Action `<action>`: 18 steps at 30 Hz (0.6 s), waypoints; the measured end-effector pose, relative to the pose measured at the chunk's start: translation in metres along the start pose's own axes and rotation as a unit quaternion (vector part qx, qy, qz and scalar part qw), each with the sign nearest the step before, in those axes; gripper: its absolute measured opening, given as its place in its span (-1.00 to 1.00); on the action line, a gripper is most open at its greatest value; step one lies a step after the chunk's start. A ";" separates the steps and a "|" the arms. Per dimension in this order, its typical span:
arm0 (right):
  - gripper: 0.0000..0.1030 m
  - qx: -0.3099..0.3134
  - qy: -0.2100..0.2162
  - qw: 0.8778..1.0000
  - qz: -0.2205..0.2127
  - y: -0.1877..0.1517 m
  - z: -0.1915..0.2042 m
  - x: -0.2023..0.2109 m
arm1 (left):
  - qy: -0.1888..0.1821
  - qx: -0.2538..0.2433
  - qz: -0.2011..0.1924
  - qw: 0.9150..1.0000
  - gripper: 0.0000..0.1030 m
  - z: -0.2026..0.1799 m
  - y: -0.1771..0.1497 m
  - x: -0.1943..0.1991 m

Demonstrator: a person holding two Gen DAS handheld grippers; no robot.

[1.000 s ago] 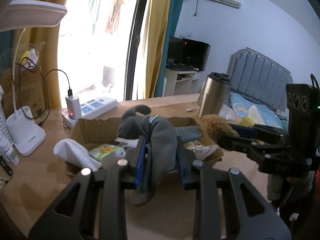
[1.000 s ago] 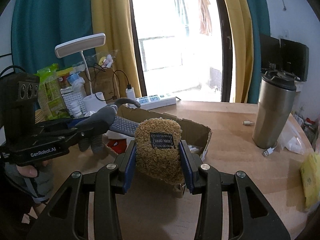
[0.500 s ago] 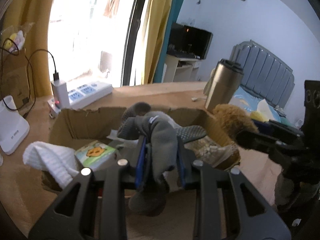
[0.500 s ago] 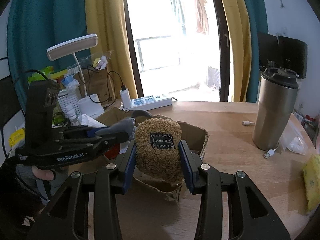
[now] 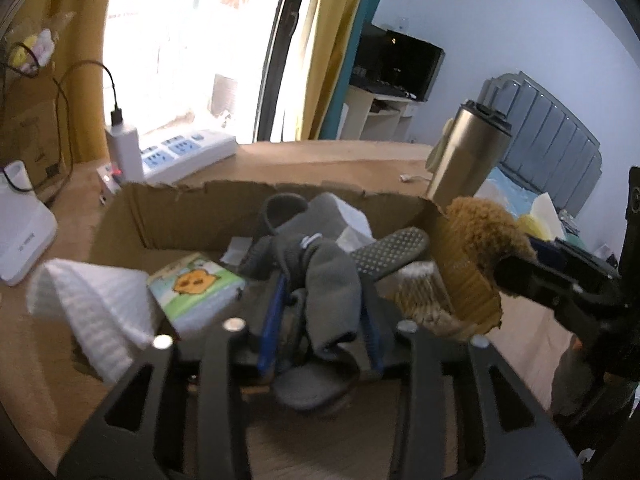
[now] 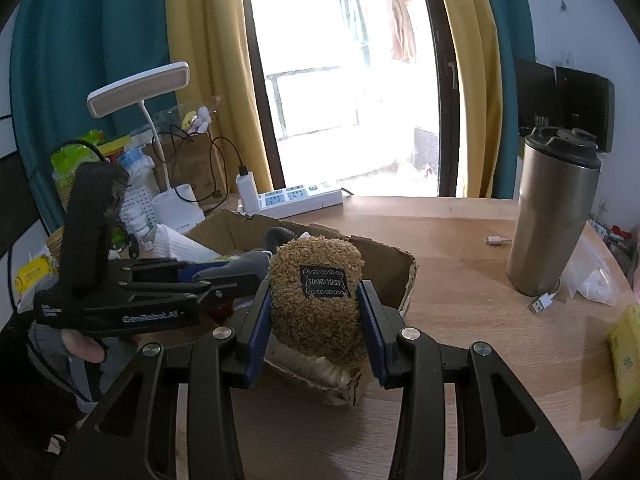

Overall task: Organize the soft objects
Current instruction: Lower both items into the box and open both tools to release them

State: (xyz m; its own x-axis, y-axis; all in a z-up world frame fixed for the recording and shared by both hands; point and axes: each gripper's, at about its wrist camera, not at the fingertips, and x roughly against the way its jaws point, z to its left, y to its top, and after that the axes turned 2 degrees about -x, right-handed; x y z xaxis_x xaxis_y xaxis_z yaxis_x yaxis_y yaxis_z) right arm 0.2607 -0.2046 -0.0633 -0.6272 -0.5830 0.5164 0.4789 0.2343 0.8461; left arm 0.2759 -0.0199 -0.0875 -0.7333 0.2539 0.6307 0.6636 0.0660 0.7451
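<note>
My left gripper (image 5: 322, 320) is shut on a grey sock (image 5: 328, 280) and holds it over the near side of an open cardboard box (image 5: 180, 216). My right gripper (image 6: 318, 316) is shut on a brown fuzzy plush piece (image 6: 316, 280) with a black "HAND MADE" label, held at the box's right corner (image 6: 400, 272). The plush also shows in the left wrist view (image 5: 476, 248). The left gripper shows in the right wrist view (image 6: 224, 276). Inside the box lie a white cloth (image 5: 92, 304), a cartoon tissue pack (image 5: 196, 288) and a grey grip-dot sock (image 5: 388, 252).
A steel tumbler (image 6: 552, 216) stands on the wooden table at the right, with a USB cable (image 6: 542, 300) beside it. A white power strip (image 6: 296, 198) and a desk lamp (image 6: 140, 92) stand at the back left. A yellow item (image 6: 626, 360) lies at the right edge.
Both grippers have moved closer to the box and lower. The grey sock now hangs over the box's inside, and the plush sits at its right corner.
</note>
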 end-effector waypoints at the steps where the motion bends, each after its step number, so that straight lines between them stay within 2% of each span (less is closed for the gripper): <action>1: -0.17 0.001 0.000 1.000 0.001 0.001 0.001 0.000 | -0.001 -0.001 -0.007 1.000 0.26 0.000 0.000 0.005; 3: -0.17 0.003 0.000 1.000 0.002 0.001 0.003 -0.002 | -0.006 -0.002 -0.022 1.000 0.30 0.000 0.002 0.015; 8: -0.17 0.012 0.001 1.000 0.007 0.004 0.013 -0.009 | 0.006 -0.013 -0.044 0.999 0.30 0.000 0.004 0.034; 18: -0.16 0.019 0.001 0.999 0.033 0.009 0.030 -0.035 | 0.003 0.007 -0.066 0.998 0.30 0.021 -0.007 0.067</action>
State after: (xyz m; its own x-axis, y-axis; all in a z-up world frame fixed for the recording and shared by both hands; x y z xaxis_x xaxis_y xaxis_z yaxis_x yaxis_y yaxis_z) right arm 0.2682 -0.1586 -0.0696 -0.5929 -0.5674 0.5715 0.4959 0.3019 0.8142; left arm 0.2248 0.0172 -0.0553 -0.8155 0.2360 0.5284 0.5630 0.1126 0.8187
